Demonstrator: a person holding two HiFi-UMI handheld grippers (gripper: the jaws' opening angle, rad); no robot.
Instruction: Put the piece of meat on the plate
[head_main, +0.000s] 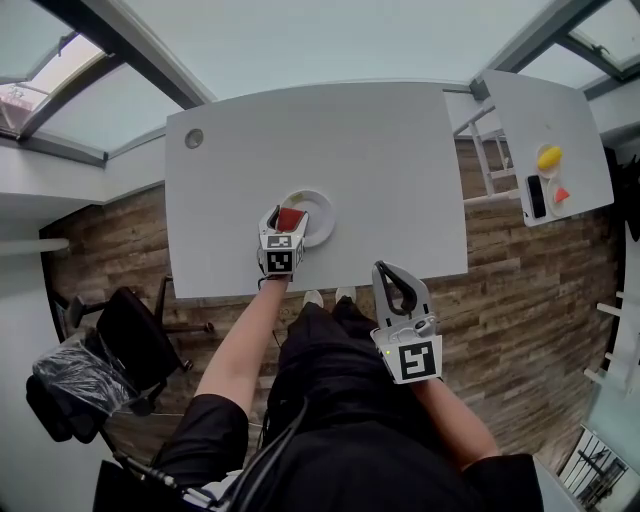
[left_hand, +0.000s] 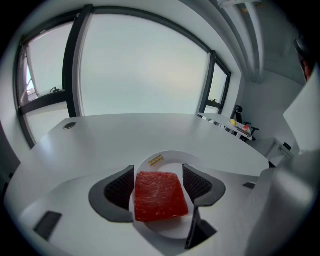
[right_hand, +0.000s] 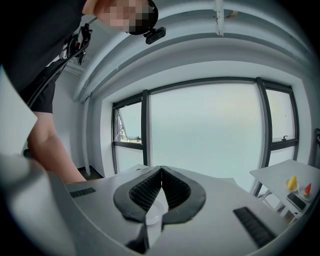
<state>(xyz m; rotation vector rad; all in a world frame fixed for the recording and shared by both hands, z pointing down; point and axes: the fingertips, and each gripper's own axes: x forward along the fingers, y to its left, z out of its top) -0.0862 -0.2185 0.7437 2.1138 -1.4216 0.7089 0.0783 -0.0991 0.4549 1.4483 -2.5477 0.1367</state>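
Left gripper view: one piece of meat (left_hand: 159, 196) noted, red, flat, roughly rectangular, pinched by its two side edges between the pads of the left gripper (left_hand: 158, 172), directly over the middle of the plate (left_hand: 172, 157). Cannot tell whether resting on the plate or hanging just above it; shadow on the plate under the near edge. Judged light, soft and limp, probably slick on the surface, so likely to sag or slide if taken by a corner. Best gripped across the narrow width at mid-length, as held now, with gentle pressure; not fragile by the look of it, though apt to dent under hard clamping. Release to be made low over the plate, not from height. Right gripper (right_hand: 161, 169): pressed together, nothing between the pads, held well apart from the plate, nearer the person and to the plate's right, beyond the edge of the table (head_main: 380, 170) in the head view. Count: pieces of meat, one; plates, one, white and round, with one small yellow label (left_hand: 156, 160) on the far part; grippers, two; tables, two, namely the plate's own and a smaller side table (head_main: 560, 110) far to the plate's right. On the side table, three small things: one yellow item (head_main: 549, 157), one red item (head_main: 561, 194), one black item (head_main: 536, 196); kinds not identifiable.
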